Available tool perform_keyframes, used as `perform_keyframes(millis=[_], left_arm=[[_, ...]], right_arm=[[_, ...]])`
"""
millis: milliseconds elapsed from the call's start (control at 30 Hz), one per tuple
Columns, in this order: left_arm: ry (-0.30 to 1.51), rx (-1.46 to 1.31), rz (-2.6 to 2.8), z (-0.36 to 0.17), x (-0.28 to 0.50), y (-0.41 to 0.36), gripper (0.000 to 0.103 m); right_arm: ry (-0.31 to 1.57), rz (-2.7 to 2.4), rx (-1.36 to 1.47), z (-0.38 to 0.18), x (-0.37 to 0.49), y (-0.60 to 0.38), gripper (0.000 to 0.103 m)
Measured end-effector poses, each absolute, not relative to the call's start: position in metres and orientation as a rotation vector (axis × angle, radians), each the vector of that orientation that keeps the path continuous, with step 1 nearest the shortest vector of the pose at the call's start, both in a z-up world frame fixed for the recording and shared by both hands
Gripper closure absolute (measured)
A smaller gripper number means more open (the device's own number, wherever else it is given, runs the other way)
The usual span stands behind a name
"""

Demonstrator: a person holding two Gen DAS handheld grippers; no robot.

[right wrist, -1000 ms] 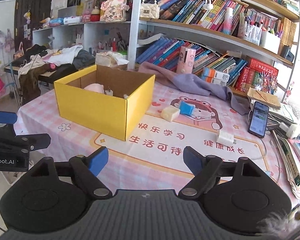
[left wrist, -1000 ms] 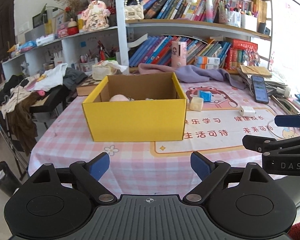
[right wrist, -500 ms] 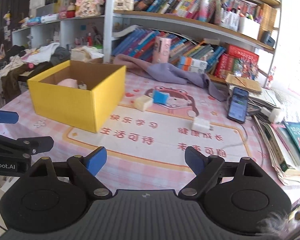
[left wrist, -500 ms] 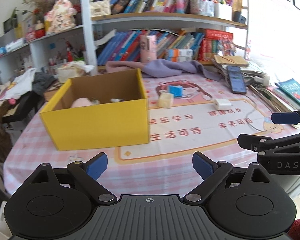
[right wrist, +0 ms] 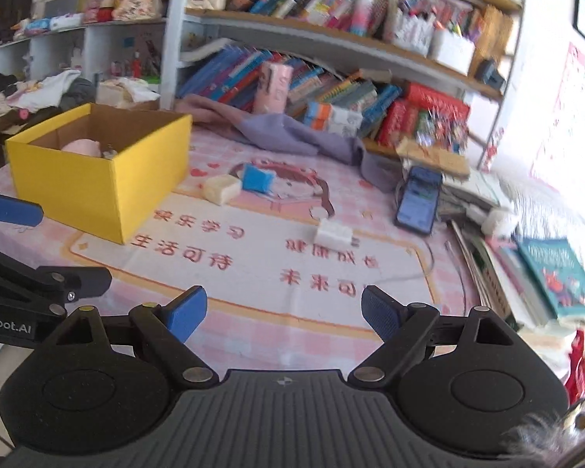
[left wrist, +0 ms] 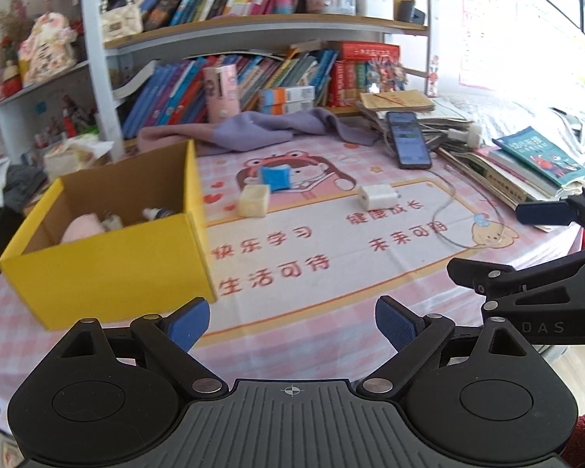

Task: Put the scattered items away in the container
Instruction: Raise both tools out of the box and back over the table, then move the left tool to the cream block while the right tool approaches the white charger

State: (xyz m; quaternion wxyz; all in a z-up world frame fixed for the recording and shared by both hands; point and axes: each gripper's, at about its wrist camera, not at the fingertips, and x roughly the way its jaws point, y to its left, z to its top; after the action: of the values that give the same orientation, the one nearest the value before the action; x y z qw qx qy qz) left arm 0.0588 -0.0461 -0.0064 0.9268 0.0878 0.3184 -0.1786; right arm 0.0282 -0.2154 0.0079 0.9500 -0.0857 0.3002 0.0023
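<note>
Both grippers empty, held over near table edge; 3 small items loose on the mat.

Left gripper (left wrist: 291,323) & right gripper (right wrist: 284,316): fingers spread wide, nothing betw. them. Yellow box (left wrist: 109,269) sits on left of pink check tablecloth (left wrist: 323,335), w/ a pink soft item (left wrist: 81,227) + small bottle (left wrist: 158,214) inside. Just right of box: cream cube (left wrist: 254,200), touching or nearly touching blue cube (left wrist: 275,178) behind it. White charger (left wrist: 378,196) lies further right, apart from both, near phone (left wrist: 408,139).
</note>
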Motion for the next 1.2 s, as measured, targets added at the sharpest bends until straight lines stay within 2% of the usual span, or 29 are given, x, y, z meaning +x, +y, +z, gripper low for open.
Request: perform_keyframes(millis=[567,1200], left_arm=[[0.687,0.225,-0.411,-0.023,0.117,-0.096,0.009],[0.717,0.151,-0.244,-0.024,0.202,-0.127,0.009]], right_arm=[[0.733,0.014,-0.111,-0.012,0.101,-0.26,0.017],[0.737,0.111,-0.138,-0.006,0.202,-0.31,0.017]])
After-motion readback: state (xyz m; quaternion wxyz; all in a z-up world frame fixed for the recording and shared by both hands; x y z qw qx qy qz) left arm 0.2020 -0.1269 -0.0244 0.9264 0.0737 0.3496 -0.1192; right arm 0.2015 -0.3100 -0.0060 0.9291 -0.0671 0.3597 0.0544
